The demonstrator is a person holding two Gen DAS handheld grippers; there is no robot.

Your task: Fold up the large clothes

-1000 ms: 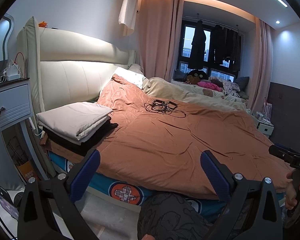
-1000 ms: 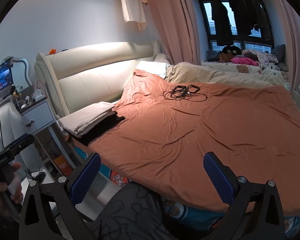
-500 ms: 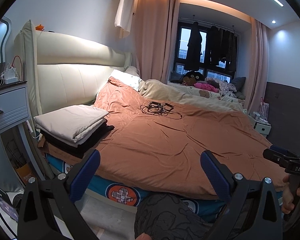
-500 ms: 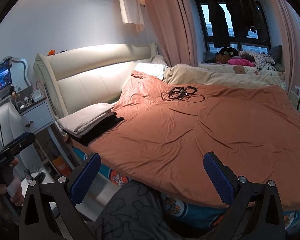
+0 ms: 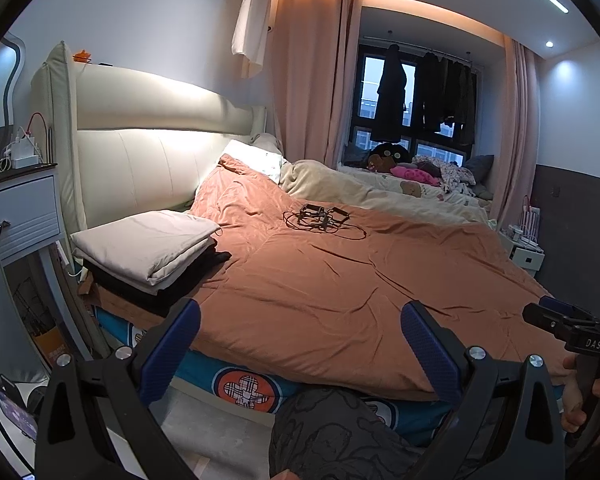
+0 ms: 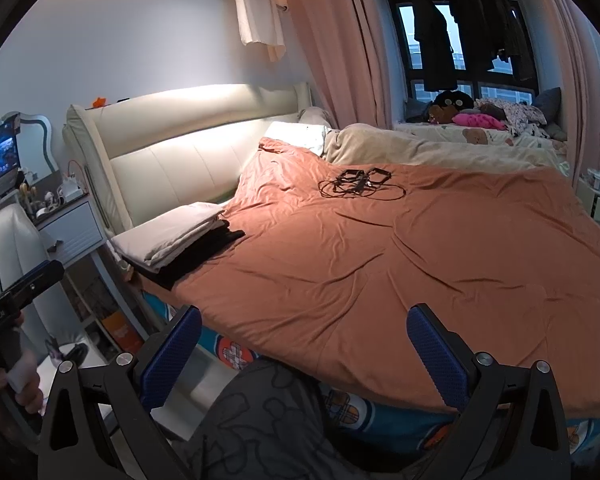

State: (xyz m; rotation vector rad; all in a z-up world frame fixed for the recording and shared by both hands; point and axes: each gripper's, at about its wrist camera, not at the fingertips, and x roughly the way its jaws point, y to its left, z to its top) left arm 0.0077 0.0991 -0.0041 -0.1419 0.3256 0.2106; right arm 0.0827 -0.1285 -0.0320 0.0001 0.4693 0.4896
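A stack of folded clothes, a beige one (image 5: 148,240) on a black one (image 5: 188,280), lies at the near left corner of the bed; it also shows in the right wrist view (image 6: 172,232). My left gripper (image 5: 300,344) is open and empty, held in front of the bed's near edge, apart from the stack. My right gripper (image 6: 304,344) is open and empty at the same edge. A dark patterned garment (image 5: 340,428) on the person's leg sits low between the fingers in both views (image 6: 268,420).
An orange duvet (image 5: 340,280) covers the bed. Black cables (image 5: 320,220) lie on it toward the far side. A beige blanket (image 5: 360,192) lies beyond. A white nightstand (image 5: 20,216) stands left of the headboard. A second nightstand (image 5: 528,252) is at the far right.
Both grippers have drifted slightly, so the view shifted a little over the bed. Both stay open and empty. Nothing on the bed moved.
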